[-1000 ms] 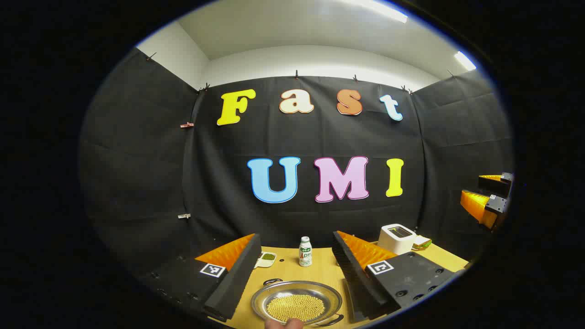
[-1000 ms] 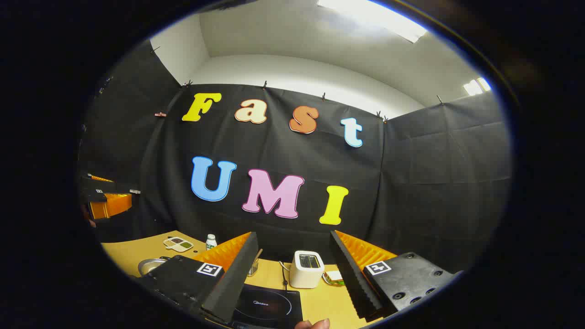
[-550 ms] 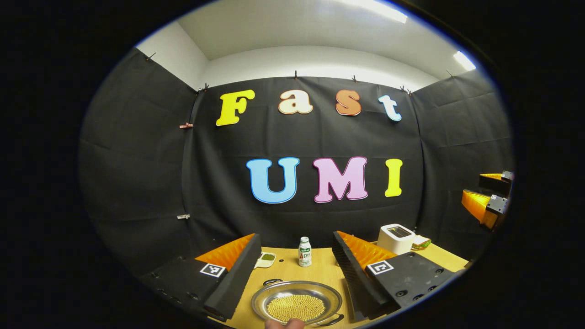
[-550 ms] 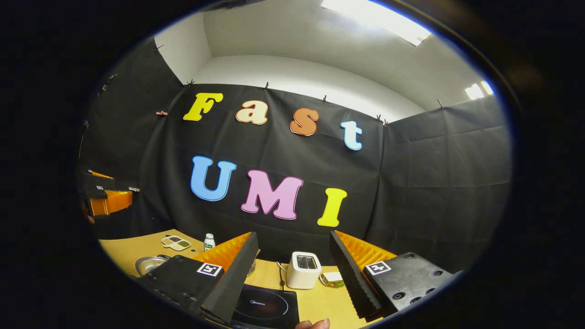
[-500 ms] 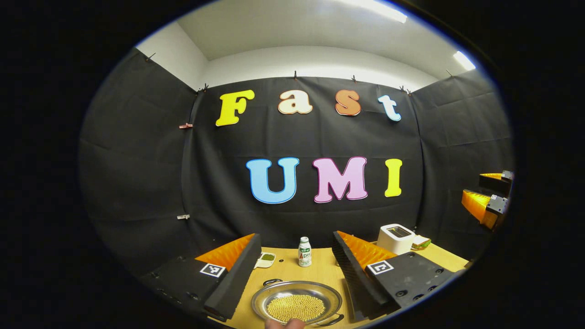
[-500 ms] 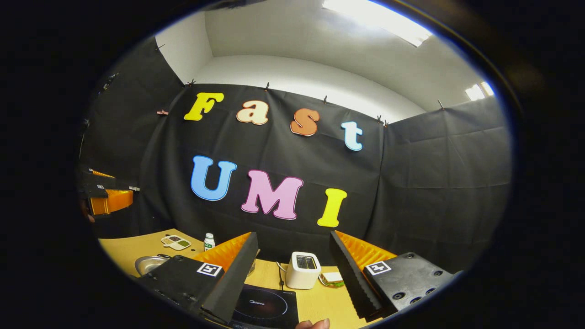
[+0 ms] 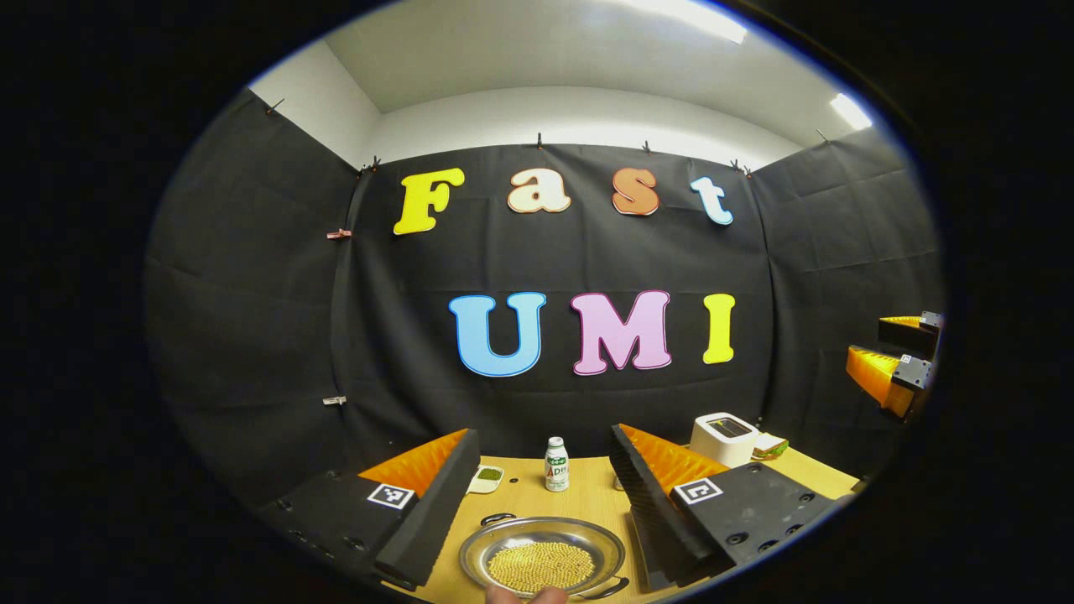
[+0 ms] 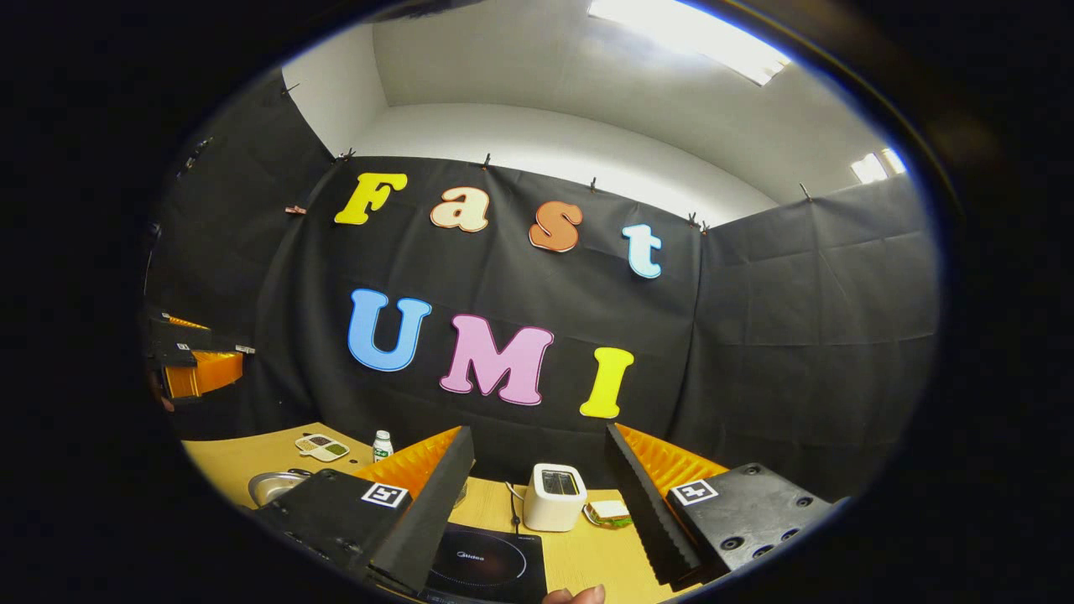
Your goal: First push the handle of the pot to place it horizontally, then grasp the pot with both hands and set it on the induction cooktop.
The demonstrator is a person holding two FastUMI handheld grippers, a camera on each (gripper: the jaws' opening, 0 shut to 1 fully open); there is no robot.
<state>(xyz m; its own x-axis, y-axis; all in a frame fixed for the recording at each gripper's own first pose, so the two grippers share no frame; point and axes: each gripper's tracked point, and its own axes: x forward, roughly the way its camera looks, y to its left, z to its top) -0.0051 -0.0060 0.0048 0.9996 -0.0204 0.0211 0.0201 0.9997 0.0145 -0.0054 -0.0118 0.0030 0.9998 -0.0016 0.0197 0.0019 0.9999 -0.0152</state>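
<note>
A shallow steel pot [image 7: 542,562] holding small yellow beans sits on the wooden table, with one black loop handle at its far left [image 7: 498,518] and one at its near right [image 7: 611,589]. My left gripper [image 7: 541,449] hovers above and behind it, open, nothing between its fingers. In the right gripper view the black induction cooktop [image 8: 487,566] lies on the table below my open right gripper [image 8: 541,449]. The pot's rim [image 8: 270,484] peeks out left of that gripper's finger. The right gripper [image 7: 894,369] also appears far right in the left gripper view.
A small white bottle [image 7: 555,464] and a divided sauce dish [image 7: 488,477] stand behind the pot. A white toaster [image 8: 555,497] with a sandwich [image 8: 610,512] beside it sits behind the cooktop. A fingertip [image 7: 524,595] shows at the bottom edge.
Both views have shifted slightly: the left gripper drifted a little, and the right gripper tilted so the cooktop and toaster sit marginally lower and left. Nothing on the table moved.
</note>
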